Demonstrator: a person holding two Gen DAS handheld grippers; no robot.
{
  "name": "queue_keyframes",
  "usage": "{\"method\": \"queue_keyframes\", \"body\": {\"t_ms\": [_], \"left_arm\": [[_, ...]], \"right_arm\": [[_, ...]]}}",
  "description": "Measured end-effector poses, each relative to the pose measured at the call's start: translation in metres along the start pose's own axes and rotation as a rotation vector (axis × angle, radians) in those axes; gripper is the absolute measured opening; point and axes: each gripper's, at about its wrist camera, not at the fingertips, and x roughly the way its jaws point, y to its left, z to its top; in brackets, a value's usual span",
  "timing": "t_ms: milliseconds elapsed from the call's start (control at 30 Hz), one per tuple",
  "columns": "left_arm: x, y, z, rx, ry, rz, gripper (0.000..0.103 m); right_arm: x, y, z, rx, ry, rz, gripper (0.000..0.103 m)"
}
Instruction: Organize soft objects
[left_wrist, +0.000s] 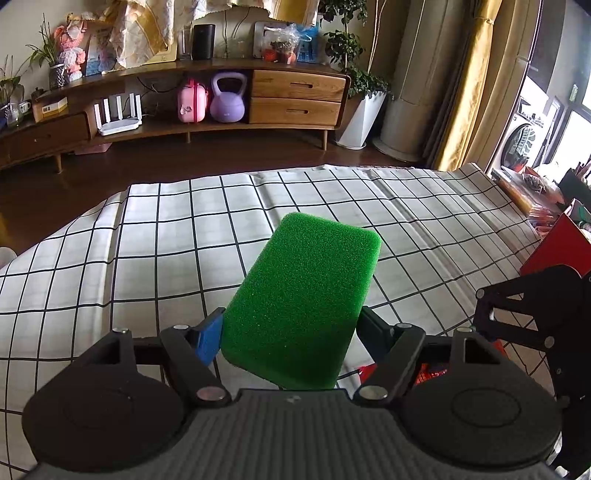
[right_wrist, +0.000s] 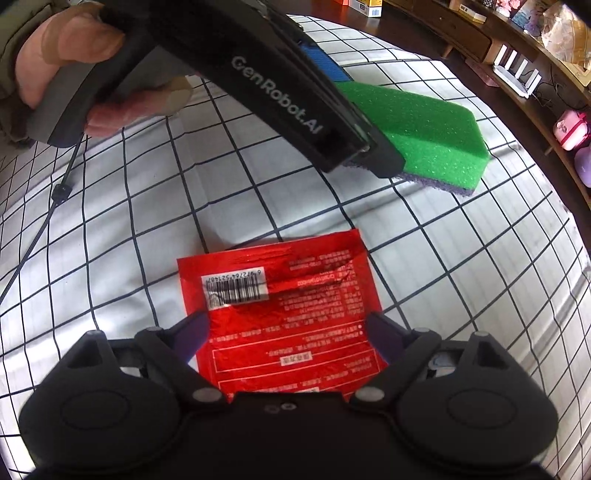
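Left tool (left_wrist: 291, 328): angled down, clamped on green sponge (left_wrist: 306, 295), mid-frame.
Right tool (right_wrist: 286, 332): pointing steeply down, jaws apart, straddling red foil packet (right_wrist: 284, 314) on checked cloth (right_wrist: 110, 240).

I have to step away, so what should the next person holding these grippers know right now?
Left gripper: shut on the green sponge, held above the checked cloth; it has a purple underside.
Right gripper: open, pointing down over the red packet, whose edges lie between the fingers. The packet lies flat on the cloth, barcode side up, not yet gripped.
Done: sponge picked up.
Left: close on the packet, then place both. No destination shows in these views.
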Motion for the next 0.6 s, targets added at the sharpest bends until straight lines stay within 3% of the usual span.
{"method": "queue_keyframes", "body": {"t_ms": [33,100,167,267,367,500,600], "left_arm": [[0.0,0.0,0.0,0.0,0.001,0.001,0.075],[-0.001,0.0,0.0,0.003,-0.003,-0.001,0.075],[-0.004,0.0,0.0,0.001,-0.006,-0.002,0.075],[-0.009,0.001,0.001,-0.003,-0.016,-0.003,0.075],[-0.013,0.003,0.001,-0.011,-0.025,-0.004,0.075],[-0.018,0.007,0.0,-0.02,-0.031,-0.004,0.075],[-0.022,0.01,-0.002,-0.025,-0.037,-0.005,0.075]], "right_arm": [[-0.001,0.002,0.001,-0.006,-0.007,-0.003,0.078],[-0.004,0.0,0.003,0.007,-0.016,-0.008,0.052],[-0.011,-0.002,0.006,0.015,-0.023,0.001,0.04],[-0.013,0.009,0.016,-0.023,-0.001,-0.055,0.049],[-0.01,0.03,0.024,-0.058,0.011,-0.085,0.083],[-0.004,0.057,0.035,-0.102,0.013,-0.088,0.078],[0.006,0.066,0.043,-0.136,0.045,-0.152,0.061]]}}
